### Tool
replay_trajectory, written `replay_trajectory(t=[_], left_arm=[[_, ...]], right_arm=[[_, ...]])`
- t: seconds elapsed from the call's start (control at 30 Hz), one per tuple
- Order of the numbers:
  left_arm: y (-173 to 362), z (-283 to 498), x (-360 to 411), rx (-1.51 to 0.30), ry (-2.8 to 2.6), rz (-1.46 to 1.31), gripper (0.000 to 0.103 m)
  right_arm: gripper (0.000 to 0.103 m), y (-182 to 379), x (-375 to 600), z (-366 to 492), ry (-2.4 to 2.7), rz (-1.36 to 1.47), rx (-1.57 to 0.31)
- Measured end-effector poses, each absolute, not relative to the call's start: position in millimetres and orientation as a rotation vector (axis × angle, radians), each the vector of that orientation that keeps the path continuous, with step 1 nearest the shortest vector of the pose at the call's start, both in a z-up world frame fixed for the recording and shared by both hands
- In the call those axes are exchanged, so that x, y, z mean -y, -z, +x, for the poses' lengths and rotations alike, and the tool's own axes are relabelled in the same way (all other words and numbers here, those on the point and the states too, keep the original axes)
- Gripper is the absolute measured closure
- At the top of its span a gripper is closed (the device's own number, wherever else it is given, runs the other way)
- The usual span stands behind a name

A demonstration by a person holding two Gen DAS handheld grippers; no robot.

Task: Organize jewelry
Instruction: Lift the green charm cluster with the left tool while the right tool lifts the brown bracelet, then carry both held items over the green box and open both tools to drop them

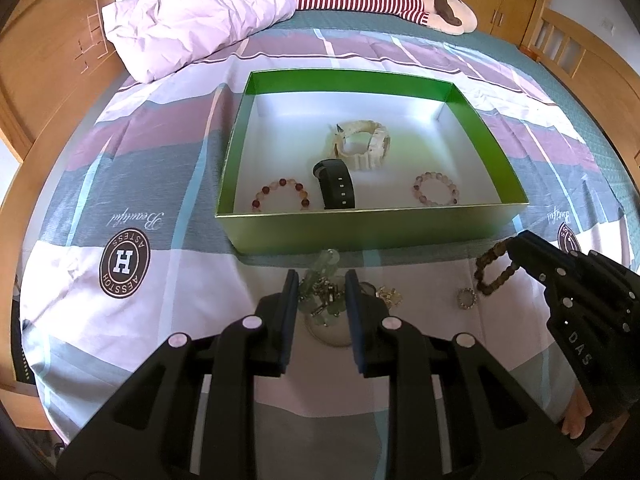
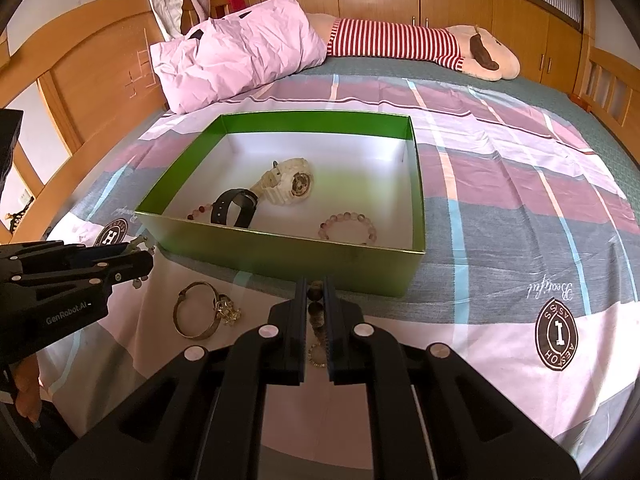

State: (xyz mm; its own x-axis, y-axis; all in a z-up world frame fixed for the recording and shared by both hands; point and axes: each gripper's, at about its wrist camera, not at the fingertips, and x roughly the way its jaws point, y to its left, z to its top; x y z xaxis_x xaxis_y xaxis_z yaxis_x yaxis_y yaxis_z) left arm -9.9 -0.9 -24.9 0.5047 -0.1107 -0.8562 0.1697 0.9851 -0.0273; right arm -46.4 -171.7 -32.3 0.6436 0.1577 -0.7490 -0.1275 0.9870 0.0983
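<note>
**Left wrist view: box part-filled, two pieces in hand**

Green box (image 1: 372, 232) on the bed already holds a cream watch (image 1: 362, 144), a black band (image 1: 334, 184) and two bead bracelets (image 1: 280, 198) (image 1: 436, 188).

Right gripper (image 2: 316, 312) is clamped on a brown bead bracelet (image 1: 494, 272), lifted just short of the box's near wall. Left gripper (image 1: 322, 300) straddles a pale green bracelet (image 1: 324, 288), jaws apart; contact unclear.

Left on the bedsheet: gold bangle (image 2: 196, 316) and small ring (image 1: 467, 298). Judged roughly half done.
</note>
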Motion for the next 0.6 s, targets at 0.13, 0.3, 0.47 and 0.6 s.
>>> replay_trajectory(t=[0.13,0.3,0.47,0.6], left_arm=[[25.0,-9.6,0.5,-1.028,0.170,0.063,0.080],[23.8,-9.3,-0.2,-1.022,0.168,0.057,0.080],[23.7,-9.3,0.5,-1.023,0.171,0.065,0.080],[22.0,-9.8,1.4,-1.016,0.171,0.070,0.080]], right_arm=[[0.096,32.0,172.0,-46.3,-0.162,0.039,-0.854],[0.096,31.2,172.3,-47.1,-0.162,0.048,-0.840],[0.096,29.0,171.7,-46.8,-0.164,0.052,-0.833],[0.096,26.5,170.5,-47.0,-0.168,0.057,-0.824]])
